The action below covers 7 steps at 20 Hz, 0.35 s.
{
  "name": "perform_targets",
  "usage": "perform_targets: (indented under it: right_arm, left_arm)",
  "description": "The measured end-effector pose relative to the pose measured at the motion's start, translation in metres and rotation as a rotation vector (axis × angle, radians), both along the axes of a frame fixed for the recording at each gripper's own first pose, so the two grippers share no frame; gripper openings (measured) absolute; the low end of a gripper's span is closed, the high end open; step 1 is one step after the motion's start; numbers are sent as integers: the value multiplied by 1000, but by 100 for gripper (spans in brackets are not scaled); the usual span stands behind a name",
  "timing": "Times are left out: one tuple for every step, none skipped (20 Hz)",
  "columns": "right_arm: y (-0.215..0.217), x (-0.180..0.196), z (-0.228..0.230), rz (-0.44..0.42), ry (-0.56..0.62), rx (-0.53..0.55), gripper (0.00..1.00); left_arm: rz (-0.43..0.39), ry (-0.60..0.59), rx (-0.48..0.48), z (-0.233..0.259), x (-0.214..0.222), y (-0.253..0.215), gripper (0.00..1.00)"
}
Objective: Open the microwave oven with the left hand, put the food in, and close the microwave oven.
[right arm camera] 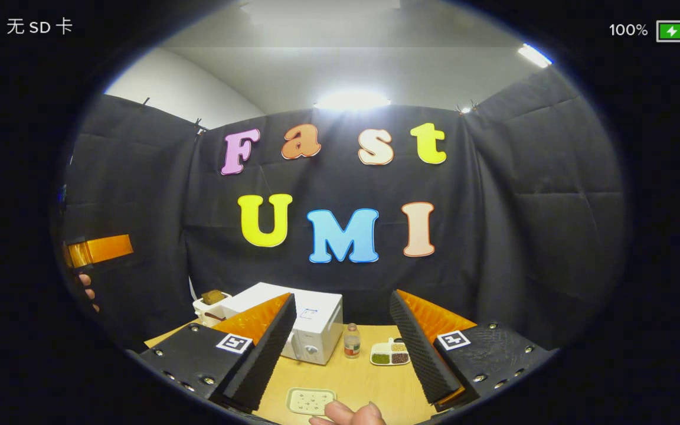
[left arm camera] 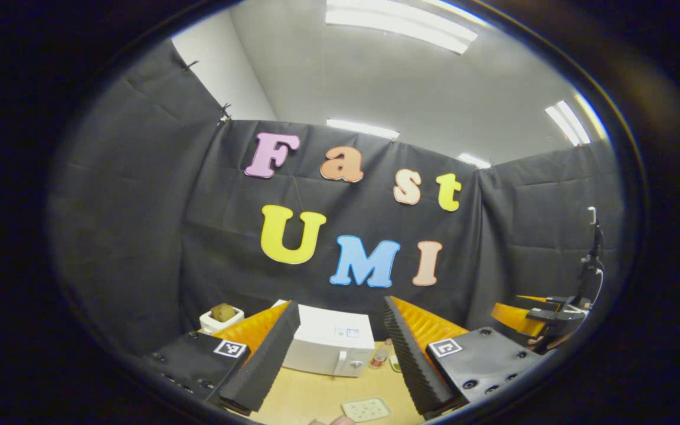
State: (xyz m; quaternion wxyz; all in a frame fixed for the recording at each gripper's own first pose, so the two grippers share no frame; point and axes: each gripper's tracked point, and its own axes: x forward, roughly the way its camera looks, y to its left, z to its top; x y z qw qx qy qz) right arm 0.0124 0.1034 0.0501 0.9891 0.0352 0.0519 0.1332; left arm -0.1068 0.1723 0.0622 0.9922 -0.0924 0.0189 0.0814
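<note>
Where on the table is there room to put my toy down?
There's bare wood between the microwave at the back and the little flat tray at the front edge. It's crowded to the right of the microwave, where the bottle and snack dish stand close together.

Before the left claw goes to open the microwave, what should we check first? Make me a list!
1. Left claw open and empty: ok.
2. Right claw open and empty: ok.
3. Microwave door shut, ready to open: ok.
4. Small bottle beside the microwave, maybe in the door's way: cannot tell.
5. Food: a divided dish stands right of the bottle, a brown lump in a white cup behind the microwave; which one goes in: cannot tell.
6. Table between claws and microwave free: ok.
</note>
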Motion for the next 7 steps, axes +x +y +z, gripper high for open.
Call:
perform_targets:
  right_arm:
    - [14, -2, 4, 22, 5, 39, 100]
    - [23, -2, 7, 31, 15, 76, 98]
    - [25, 1, 10, 25, 18, 104, 98]
    - [28, 3, 13, 18, 18, 120, 98]
    - [33, 5, 16, 22, 12, 126, 98]
    - [39, 5, 16, 27, 10, 122, 98]
    - [46, 5, 14, 39, 16, 112, 98]
  left_arm:
    - [5, -6, 3, 3, -6, 7, 93]
    - [11, -10, 12, 5, -9, 15, 93]
    - [24, -13, 24, 6, -14, 23, 93]
    - [37, -14, 33, 5, -18, 29, 93]
    - [44, -10, 39, 4, -22, 34, 92]
    - [48, -3, 43, -1, -24, 36, 96]
    - [49, 2, 48, -3, -25, 39, 93]
